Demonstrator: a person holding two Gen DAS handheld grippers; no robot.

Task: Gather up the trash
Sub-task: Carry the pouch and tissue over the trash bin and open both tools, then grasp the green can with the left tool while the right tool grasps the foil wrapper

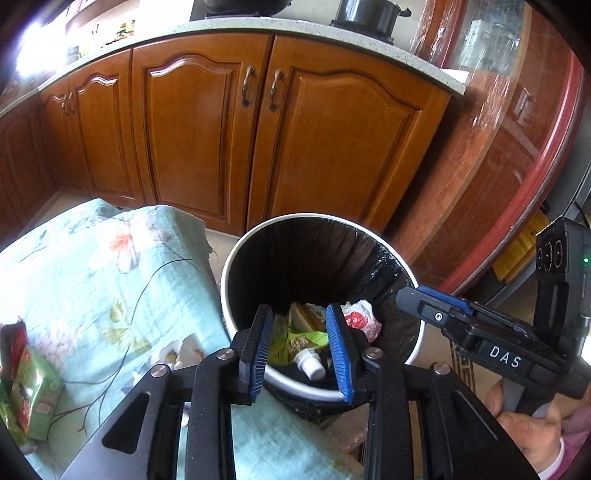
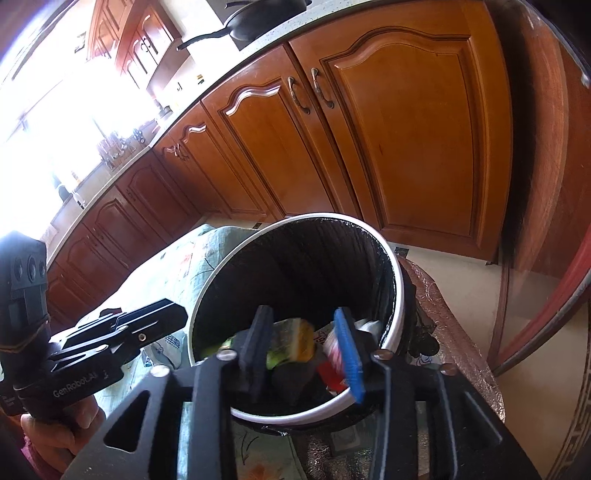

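- Honey-brown wooden kitchen cabinets with arched door panels and curled metal handles (image 1: 207,140) fill the back of the room, under a pale speckled stone tabletop (image 1: 236,27) that carries a dark metal pot (image 1: 365,14) and a black frying pan (image 2: 258,22).
- A pale green quilted cloth with a printed flower pattern (image 1: 110,280) covers a low surface just beside the bin, on its left.
- A round white-rimmed waste bin lined with a black plastic bag (image 1: 236,254) stands between that cloth and a curved red-edged panel wrapped in clear film (image 1: 517,155).
- The trash lies at the bottom of the bin: a crumpled white plastic bag with red print (image 1: 360,317), a yellow-green snack wrapper (image 1: 295,339) and a small white screw-top spout (image 1: 312,365), all heaped together.
- The left tongs (image 1: 301,347) hang over the near rim of the bin, their blue-ribbed pads spread apart with nothing between them.
- The right tongs (image 2: 304,347) also reach over the bin's near rim, spread apart and empty; the frame is blurred around the pads.
- In the left wrist view, a bare hand grips the handle of the right tongs at the lower right.
- A green and red printed carton (image 1: 33,387) rests on the cloth at its far left edge, well apart from the bin.
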